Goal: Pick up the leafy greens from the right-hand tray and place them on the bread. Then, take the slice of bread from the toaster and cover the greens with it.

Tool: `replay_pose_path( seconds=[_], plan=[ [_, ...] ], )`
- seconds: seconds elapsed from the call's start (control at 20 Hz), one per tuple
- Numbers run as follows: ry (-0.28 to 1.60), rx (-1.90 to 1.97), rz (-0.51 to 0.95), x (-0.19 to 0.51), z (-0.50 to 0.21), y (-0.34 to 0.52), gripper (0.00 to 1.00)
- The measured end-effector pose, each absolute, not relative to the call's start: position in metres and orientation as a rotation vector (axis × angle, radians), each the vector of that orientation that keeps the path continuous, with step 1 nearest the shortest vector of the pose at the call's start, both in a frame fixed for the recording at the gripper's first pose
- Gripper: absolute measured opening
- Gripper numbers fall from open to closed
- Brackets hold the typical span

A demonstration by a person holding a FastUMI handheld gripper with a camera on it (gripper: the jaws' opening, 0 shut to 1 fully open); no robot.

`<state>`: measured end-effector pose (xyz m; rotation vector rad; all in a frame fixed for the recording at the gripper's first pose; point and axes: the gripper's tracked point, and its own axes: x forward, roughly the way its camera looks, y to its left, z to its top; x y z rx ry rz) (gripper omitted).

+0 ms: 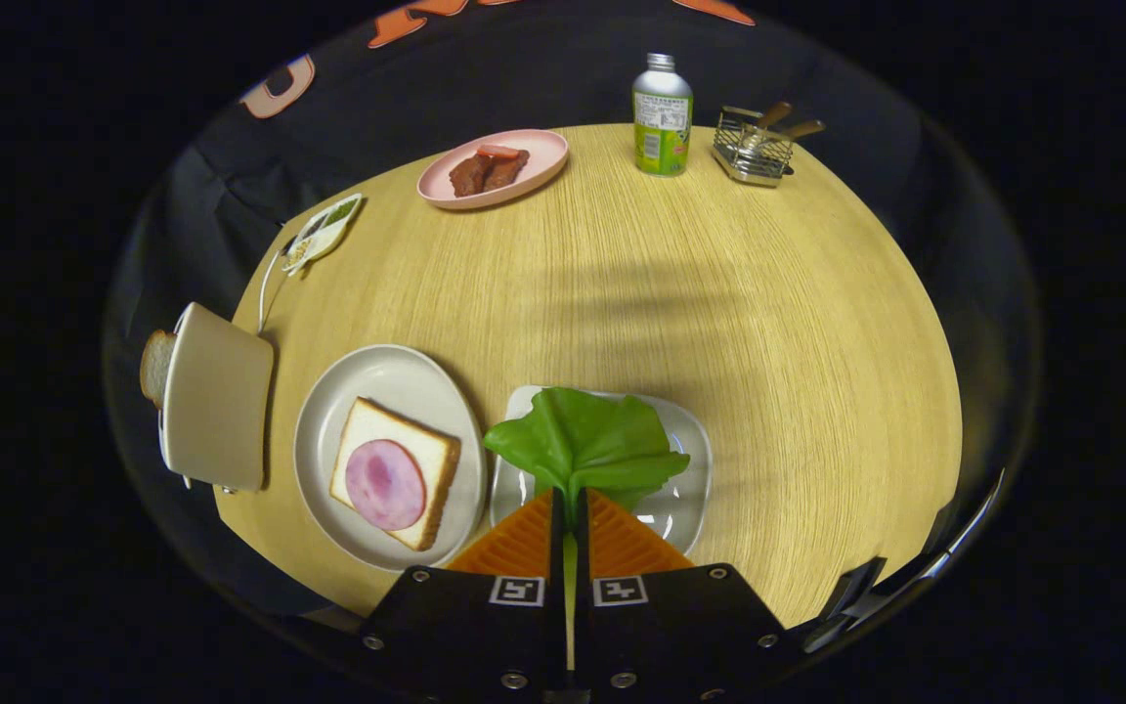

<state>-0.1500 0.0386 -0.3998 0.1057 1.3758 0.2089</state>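
My gripper (569, 504) is shut on the stem of the leafy greens (587, 440), whose green leaf fans out just ahead of the orange fingers (524, 538). The leaf hangs over the clear right-hand tray (690, 469). To the left of the fingers, a round white plate (328, 420) holds a slice of bread (368, 430) topped with a pink round of ham (385, 484). Farther left stands the cream toaster (219, 396), with a slice of bread (154, 364) sticking out of its far side.
On the wooden table (719, 323), beyond the fingers, are a pink plate (446, 181) with brown meat pieces, a green bottle (662, 117), a wire rack (754, 147) and a small dish (324, 233) near the left edge. The toaster's cord runs along that edge.
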Motion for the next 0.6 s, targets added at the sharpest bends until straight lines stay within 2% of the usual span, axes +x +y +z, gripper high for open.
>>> replay_pose_path(
  seconds=[0.3, 0.6],
  plan=[
    [1.325, 0.141, 0.327, -0.141, -0.359, 0.090, 0.04],
    [1.360, 0.125, 0.439, -0.148, -0.372, 0.145, 0.04]
  ],
)
